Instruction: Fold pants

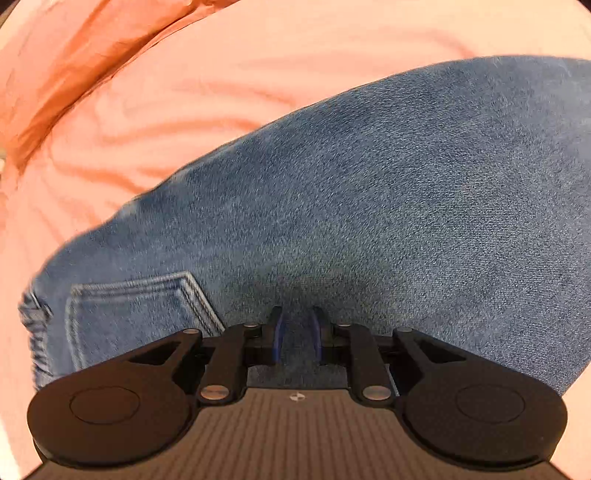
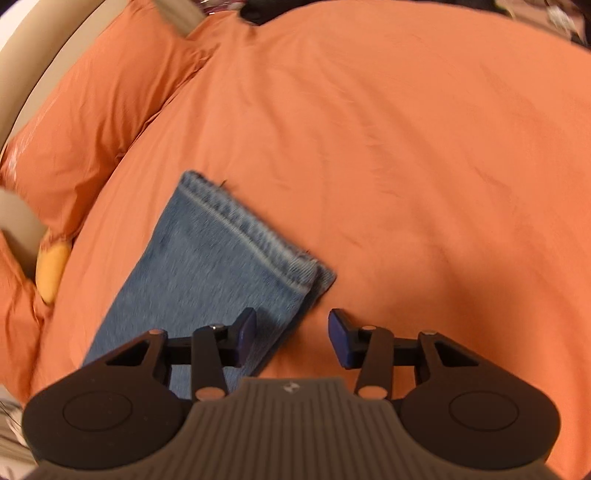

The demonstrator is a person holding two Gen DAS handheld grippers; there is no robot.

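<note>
The blue denim pants (image 1: 351,206) lie on an orange bed sheet (image 1: 258,55). In the left wrist view a back pocket (image 1: 140,306) shows at lower left. My left gripper (image 1: 297,325) is close over the denim, its jaws nearly closed with a fold of denim between the blue pads. In the right wrist view the leg ends with their stitched hems (image 2: 243,229) lie stacked on the sheet (image 2: 424,166). My right gripper (image 2: 291,332) is open and empty just above the leg's right edge, with the left finger over the denim and the right finger over the sheet.
Orange pillows (image 2: 96,122) lie at the left, against a beige headboard (image 2: 48,66). A yellow object (image 2: 51,269) sits by the pillows. Dark clutter (image 2: 258,9) shows past the bed's far edge.
</note>
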